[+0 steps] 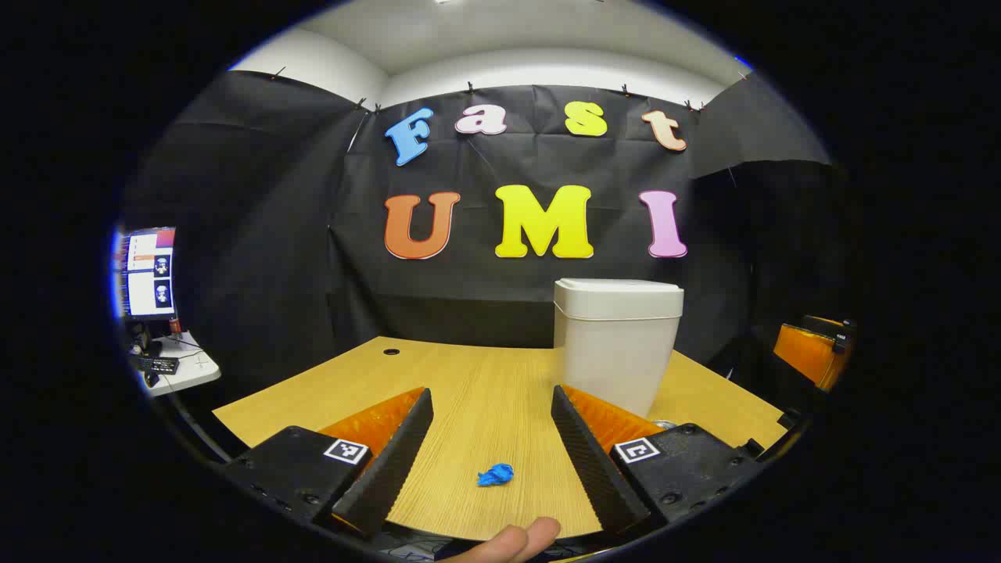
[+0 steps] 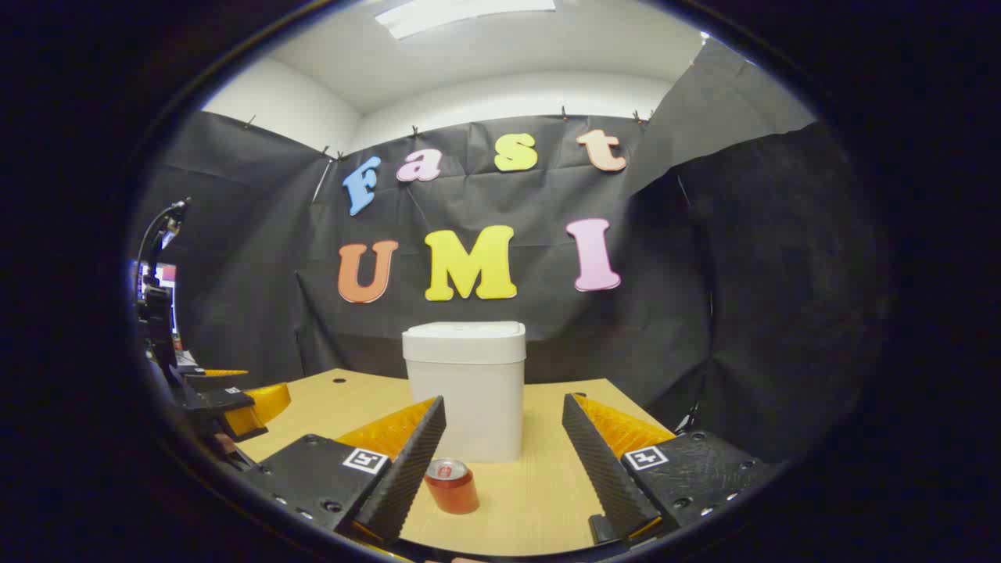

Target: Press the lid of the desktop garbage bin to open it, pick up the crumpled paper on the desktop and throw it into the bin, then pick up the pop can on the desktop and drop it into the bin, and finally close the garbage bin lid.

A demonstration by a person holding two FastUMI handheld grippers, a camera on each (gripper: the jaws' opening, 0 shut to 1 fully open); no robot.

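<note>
Your left gripper [image 1: 491, 426] looks over blue crumpled paper [image 1: 495, 475]; your right gripper [image 2: 504, 438] over the red pop can [image 2: 452, 485]. Both fingers apart; bin [image 2: 464, 387] lid [image 2: 464, 341] closed.

Left gripper view: low over the near edge of the wooden desk [image 1: 469, 391], facing the back wall head-on, its own fingers spread at the bottom. The garbage bin [image 1: 618, 344] sits right of centre, fairly near; the crumpled paper [image 1: 495, 474] lies close in, between the fingers. The right gripper [image 1: 813, 352] shows at the far right edge.

Right gripper view: also low at the near edge, facing the same wall, set further right. The bin [image 2: 465, 387] sits just left of centre; the pop can [image 2: 451, 485] stands close, by the left finger. The left gripper [image 2: 227, 403] shows at the left edge.

Both views share the bin, the desk top and the back wall.
</note>
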